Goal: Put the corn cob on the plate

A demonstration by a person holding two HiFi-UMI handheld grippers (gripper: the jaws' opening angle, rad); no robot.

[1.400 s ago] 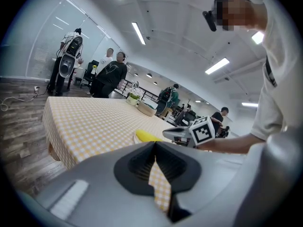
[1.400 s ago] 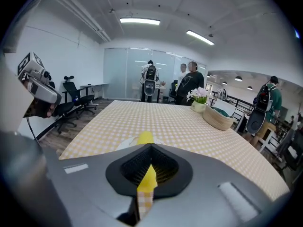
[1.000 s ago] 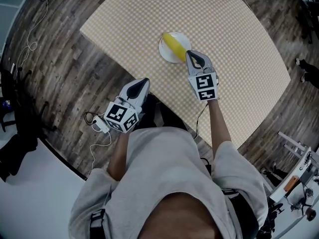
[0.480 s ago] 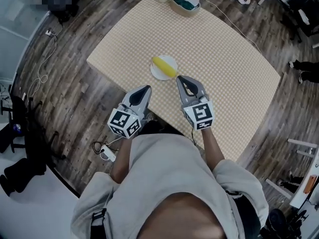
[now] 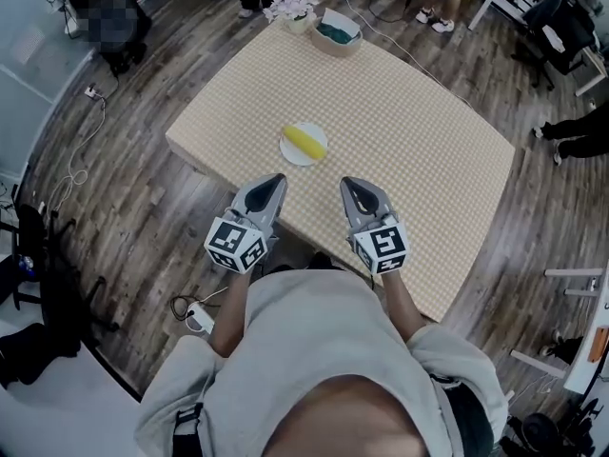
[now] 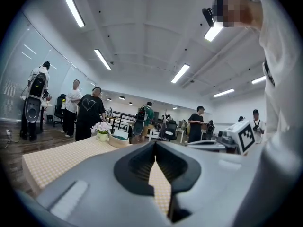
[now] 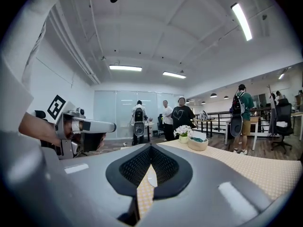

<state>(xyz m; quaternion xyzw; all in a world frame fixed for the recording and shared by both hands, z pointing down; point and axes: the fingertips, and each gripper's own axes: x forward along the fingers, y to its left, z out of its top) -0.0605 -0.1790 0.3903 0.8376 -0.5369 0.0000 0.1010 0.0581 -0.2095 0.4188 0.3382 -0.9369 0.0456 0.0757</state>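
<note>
Both tongs have come back toward me and lifted since a second ago. The right gripper (image 5: 351,188) was then at the near rim of the plate (image 5: 289,154), right beside the cob. Now it hangs well short of the plate, over the edge of the table (image 5: 428,141) nearest me. The left gripper (image 5: 274,181) has risen too and is level with its partner, also on my side of the plate, so the plate sits ahead of the gap between them.

The corn cob (image 5: 305,141) lies on the plate, slantwise across it, with white rim showing all round. Neither tong touches it.

In its own view, the right gripper's jaws are together at the tips with nothing between them. Only the checked cloth shows through the hollow behind. The left gripper view reads the same: tips meeting, nothing held.

With the head lifted I can see more of the room. A flower pot (image 5: 293,8) and a small bowl (image 5: 336,33) stand at the far edge of the table, well beyond the plate, and play no part here.

My reading is that the job is done. The cob is where it was meant to go, released, and both tools are backed off and empty. I see nothing near the plate likely to disturb it.
</note>
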